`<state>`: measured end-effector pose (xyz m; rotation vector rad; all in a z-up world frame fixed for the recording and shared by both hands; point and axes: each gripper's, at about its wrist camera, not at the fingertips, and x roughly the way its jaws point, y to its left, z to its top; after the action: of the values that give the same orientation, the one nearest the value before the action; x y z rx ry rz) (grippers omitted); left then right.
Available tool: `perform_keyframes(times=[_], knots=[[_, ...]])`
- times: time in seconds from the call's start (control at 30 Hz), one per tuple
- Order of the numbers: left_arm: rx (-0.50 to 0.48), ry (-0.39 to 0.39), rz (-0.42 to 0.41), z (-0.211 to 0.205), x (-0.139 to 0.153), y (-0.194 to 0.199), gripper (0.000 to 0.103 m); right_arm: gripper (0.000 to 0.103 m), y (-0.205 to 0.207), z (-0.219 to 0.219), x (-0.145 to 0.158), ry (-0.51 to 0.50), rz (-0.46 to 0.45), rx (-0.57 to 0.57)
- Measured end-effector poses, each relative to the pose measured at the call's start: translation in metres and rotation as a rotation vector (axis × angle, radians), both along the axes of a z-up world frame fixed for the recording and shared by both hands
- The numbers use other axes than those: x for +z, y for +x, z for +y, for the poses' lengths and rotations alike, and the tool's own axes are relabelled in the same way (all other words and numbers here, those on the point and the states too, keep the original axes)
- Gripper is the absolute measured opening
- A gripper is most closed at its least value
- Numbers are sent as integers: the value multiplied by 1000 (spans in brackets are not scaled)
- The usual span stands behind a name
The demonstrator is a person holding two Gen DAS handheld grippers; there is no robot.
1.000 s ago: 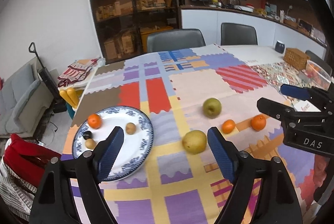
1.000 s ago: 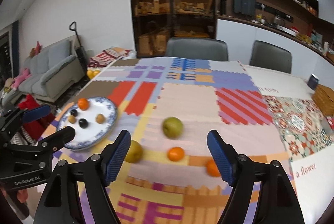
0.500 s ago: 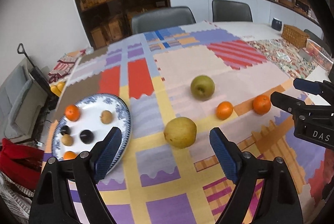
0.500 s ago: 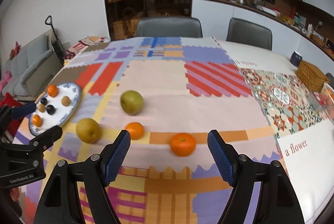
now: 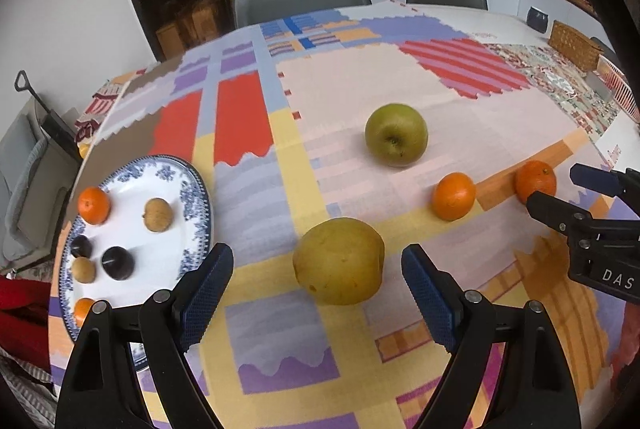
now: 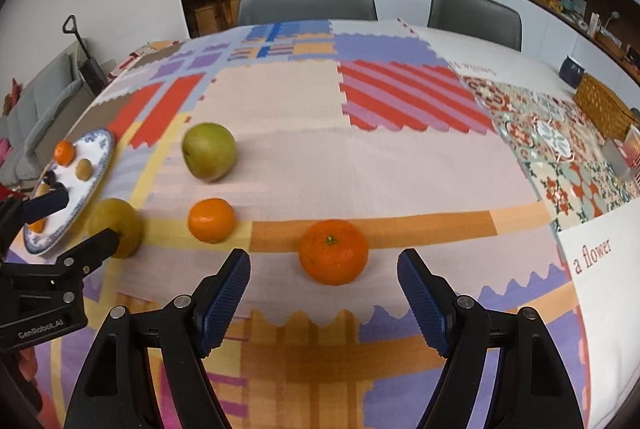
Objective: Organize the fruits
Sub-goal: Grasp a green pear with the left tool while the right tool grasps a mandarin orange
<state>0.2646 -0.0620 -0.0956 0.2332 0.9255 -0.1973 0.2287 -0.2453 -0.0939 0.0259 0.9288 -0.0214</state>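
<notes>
Left tool (image 5: 316,279) open around yellow pear (image 5: 338,261), right tool (image 6: 324,283) open before tangerine (image 6: 333,251), patchwork-clothed table (image 6: 400,165).

A black finger of the left gripper (image 5: 316,293) covers the near rim of the blue-and-white patterned plate (image 5: 194,197) and half a small orange fruit (image 5: 83,310); shelf items behind stay too blurred to identify.

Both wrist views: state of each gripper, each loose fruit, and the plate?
left gripper: open, holding nothing, yellow pear ahead between its fingers
right gripper: open, holding nothing, large tangerine ahead
yellow pear: on cloth, ungrasped
green apple: on cloth, stem end visible
small tangerine: on cloth
large tangerine: on cloth
plate: flat, holding small fruits
</notes>
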Motion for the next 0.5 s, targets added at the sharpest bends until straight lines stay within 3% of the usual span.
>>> perform_keyframes(times=[0.2,0.5], knots=[[8,-4,23,-3,-10,8,85,74,9,-4,-13,14,34,-7],[22,-90,74,-1,-17,14,55,55,17,-4,-24,33,53,16]])
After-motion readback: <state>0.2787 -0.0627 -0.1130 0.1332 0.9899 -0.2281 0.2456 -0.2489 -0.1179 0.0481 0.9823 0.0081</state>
